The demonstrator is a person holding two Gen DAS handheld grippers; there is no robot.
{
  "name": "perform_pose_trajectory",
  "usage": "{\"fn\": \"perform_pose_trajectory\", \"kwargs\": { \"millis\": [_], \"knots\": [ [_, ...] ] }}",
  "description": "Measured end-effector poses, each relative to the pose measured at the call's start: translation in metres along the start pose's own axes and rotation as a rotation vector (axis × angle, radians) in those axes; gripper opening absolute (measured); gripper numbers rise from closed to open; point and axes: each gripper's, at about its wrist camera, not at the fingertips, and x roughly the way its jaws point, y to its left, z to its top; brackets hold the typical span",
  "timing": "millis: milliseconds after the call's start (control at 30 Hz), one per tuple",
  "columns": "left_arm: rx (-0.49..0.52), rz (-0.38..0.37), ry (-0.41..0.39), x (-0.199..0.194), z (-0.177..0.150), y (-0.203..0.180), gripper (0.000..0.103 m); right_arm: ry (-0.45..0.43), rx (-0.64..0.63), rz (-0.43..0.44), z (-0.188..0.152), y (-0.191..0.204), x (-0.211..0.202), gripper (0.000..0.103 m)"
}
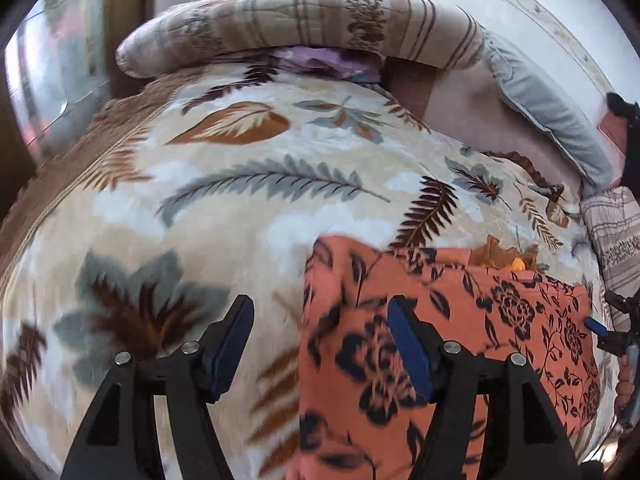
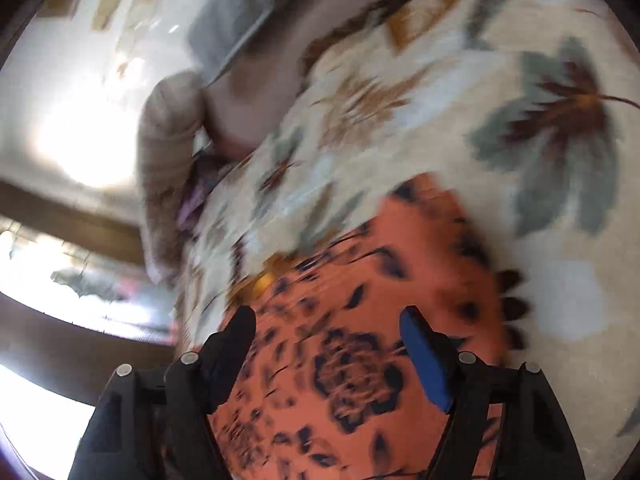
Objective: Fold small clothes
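Here, an orange floral garment (image 1: 460, 320) lies spread on a leaf-patterned blanket (image 1: 240, 200) covering a bed, with a striped pillow (image 1: 300, 24) at the far end. The left gripper (image 1: 320, 344) hangs over the garment's left edge, jaws spread and holding nothing; the right gripper (image 2: 328, 352) hovers above the cloth, likewise parted and empty. The right wrist view is blurred. The fold would likely go best if each gripper pinches a corner of a single layer, lifts only slightly and carries the edge across evenly, so that the soft blanket beneath is not caught. No brand, label or legible writing shows anywhere.
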Motion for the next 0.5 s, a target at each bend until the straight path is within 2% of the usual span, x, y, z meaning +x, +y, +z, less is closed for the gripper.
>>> {"fn": "perform_pose_trajectory", "kwargs": {
  "millis": [33, 67, 100, 133, 167, 200, 233, 267, 300, 333, 400, 500],
  "knots": [
    [-0.011, -0.025, 0.049, 0.017, 0.008, 0.003, 0.070, 0.047, -0.002, 0.050, 0.003, 0.002, 0.008, 0.077],
    [-0.015, -0.011, 0.093, 0.034, 0.012, 0.005, 0.062, 0.103, -0.008, 0.086, 0.006, 0.002, 0.019, 0.077],
    [0.003, 0.049, 0.152, 0.059, 0.016, 0.008, 0.055, 0.130, -0.036, 0.057, 0.010, -0.001, 0.030, 0.078],
    [0.003, 0.056, 0.161, 0.072, 0.020, 0.013, 0.054, 0.114, -0.043, -0.028, 0.015, -0.010, 0.037, 0.074],
    [-0.015, 0.043, 0.120, 0.073, 0.026, 0.017, 0.054, 0.077, 0.026, -0.035, 0.022, -0.029, 0.037, 0.063],
    [-0.023, 0.071, 0.089, 0.071, 0.031, 0.016, 0.054, 0.025, 0.121, 0.000, 0.029, -0.046, 0.030, 0.059],
    [-0.013, 0.120, 0.068, 0.068, 0.035, 0.015, 0.054, -0.033, 0.183, 0.013, 0.033, -0.054, 0.021, 0.059],
    [0.002, 0.155, 0.043, 0.064, 0.039, 0.013, 0.054, -0.088, 0.171, -0.012, 0.036, -0.051, 0.012, 0.060],
    [0.008, 0.168, 0.030, 0.061, 0.041, 0.012, 0.054, -0.101, 0.128, -0.043, 0.036, -0.043, 0.006, 0.064],
    [0.008, 0.160, 0.033, 0.057, 0.042, 0.012, 0.054, -0.084, 0.100, -0.054, 0.033, -0.036, 0.002, 0.067],
    [-0.002, 0.122, 0.020, 0.039, 0.038, 0.012, 0.054, -0.056, 0.069, -0.035, 0.023, -0.024, -0.013, 0.068],
    [0.027, 0.096, -0.010, 0.001, 0.019, 0.000, 0.066, -0.045, 0.001, 0.001, -0.015, -0.003, -0.042, 0.074]
  ]
}}
